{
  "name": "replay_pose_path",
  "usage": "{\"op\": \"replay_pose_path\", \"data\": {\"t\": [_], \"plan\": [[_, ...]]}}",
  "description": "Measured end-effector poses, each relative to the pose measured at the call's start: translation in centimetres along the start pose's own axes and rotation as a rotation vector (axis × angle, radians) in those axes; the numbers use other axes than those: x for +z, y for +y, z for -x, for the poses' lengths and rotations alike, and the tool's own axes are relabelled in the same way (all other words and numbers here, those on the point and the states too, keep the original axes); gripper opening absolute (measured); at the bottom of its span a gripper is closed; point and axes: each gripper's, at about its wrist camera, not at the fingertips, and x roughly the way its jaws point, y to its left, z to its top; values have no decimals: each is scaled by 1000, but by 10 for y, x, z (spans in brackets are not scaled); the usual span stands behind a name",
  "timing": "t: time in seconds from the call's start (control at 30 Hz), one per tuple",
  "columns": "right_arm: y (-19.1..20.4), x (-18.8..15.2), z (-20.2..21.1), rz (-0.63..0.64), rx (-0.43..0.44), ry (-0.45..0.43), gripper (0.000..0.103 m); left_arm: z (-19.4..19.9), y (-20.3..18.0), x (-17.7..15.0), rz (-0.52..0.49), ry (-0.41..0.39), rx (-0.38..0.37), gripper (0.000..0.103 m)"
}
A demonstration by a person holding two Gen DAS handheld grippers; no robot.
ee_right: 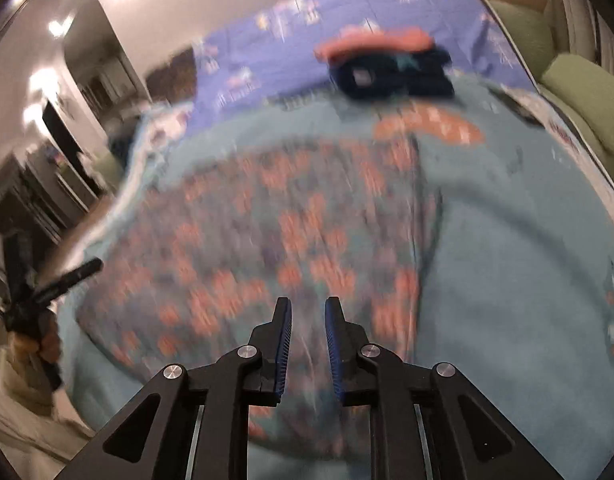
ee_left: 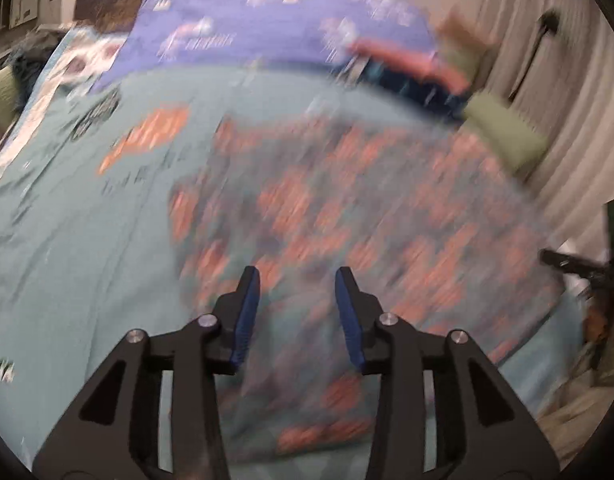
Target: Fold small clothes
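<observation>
A small garment with an orange and grey-blue pattern [ee_left: 347, 216] lies spread flat on the teal bedspread [ee_left: 67, 240]. Both views are blurred by motion. My left gripper [ee_left: 298, 276] is open and empty, hovering over the garment's near part. In the right wrist view the same garment [ee_right: 267, 248] lies ahead, and my right gripper [ee_right: 308, 306] is open with a narrower gap and holds nothing, above the garment's near edge. The left gripper shows at the left edge of the right wrist view [ee_right: 67, 278], and the right one at the right edge of the left wrist view [ee_left: 567, 262].
A stack of folded clothes, coral on dark navy [ee_right: 391, 64], sits farther back at the edge of a purple printed sheet [ee_right: 267, 60]. Green cushions [ee_right: 587, 92] lie along the bed's right side by a curtain. Furniture stands at the left of the room [ee_right: 47, 184].
</observation>
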Motion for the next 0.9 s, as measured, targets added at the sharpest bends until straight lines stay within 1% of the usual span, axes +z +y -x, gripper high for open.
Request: {"op": "replay_pose_path", "data": {"t": [0.03, 0.07, 0.13, 0.17, 0.23, 0.27, 0.33, 0.37, 0.43, 0.47, 0.5, 0.53, 0.57, 0.6, 0.67, 0.73, 0.77, 0.8, 0.83, 0.87, 0.9], "plan": [[-6, -10, -8, -17, -37, 31, 17, 1, 3, -8, 7, -21, -6, 41], [-13, -19, -4, -55, -8, -12, 17, 9, 6, -13, 21, -64, -13, 41], [-16, -22, 6, -125, 2, -30, 17, 23, 6, -15, 54, -63, -27, 41], [-13, -22, 13, -126, -1, -46, 18, 31, 5, -16, 64, -81, -47, 41], [-1, -22, 21, -88, 13, -70, 19, 46, -2, -18, 42, -112, -87, 41], [12, -23, 26, -47, 54, -78, 19, 50, -7, -18, 21, -125, -110, 42], [26, -27, 26, 10, 117, -84, 19, 53, -18, -23, -20, -146, -142, 49], [35, -30, 23, 42, 124, -72, 19, 45, -21, -25, -33, -122, -122, 51], [43, -40, 10, 56, 70, -14, 19, 25, -24, -35, -60, -39, -19, 51], [40, -46, -2, 47, 18, 33, 18, 25, -23, -41, -75, -62, -11, 51], [35, -50, -2, 24, 34, 18, 18, 30, -24, -45, -85, -87, -8, 51], [32, -50, 0, 0, 48, 5, 19, 33, -24, -44, -85, -83, -12, 51], [31, -48, 4, -23, 58, 10, 19, 38, -25, -41, -73, -83, -37, 51], [36, -44, 7, -16, 67, -1, 21, 42, -26, -38, -59, -101, -71, 51], [50, -35, 10, 18, 100, -34, 21, 48, -32, -29, -36, -134, -151, 51], [68, -29, 14, 49, 175, -48, 21, 47, -40, -21, -19, -142, -214, 51], [85, -23, 9, 74, 230, -56, 21, 43, -46, -19, -14, -141, -253, 51], [92, -19, 3, 87, 258, -57, 21, 35, -52, -17, -13, -133, -276, 51], [102, -16, -3, 103, 288, -54, 21, 23, -57, -16, -5, -98, -248, 51], [112, -14, -17, 111, 293, -32, 21, 11, -59, -18, 6, -52, -193, 51], [116, -16, -29, 107, 272, 3, 21, 3, -59, -21, 4, -41, -168, 50]]}}
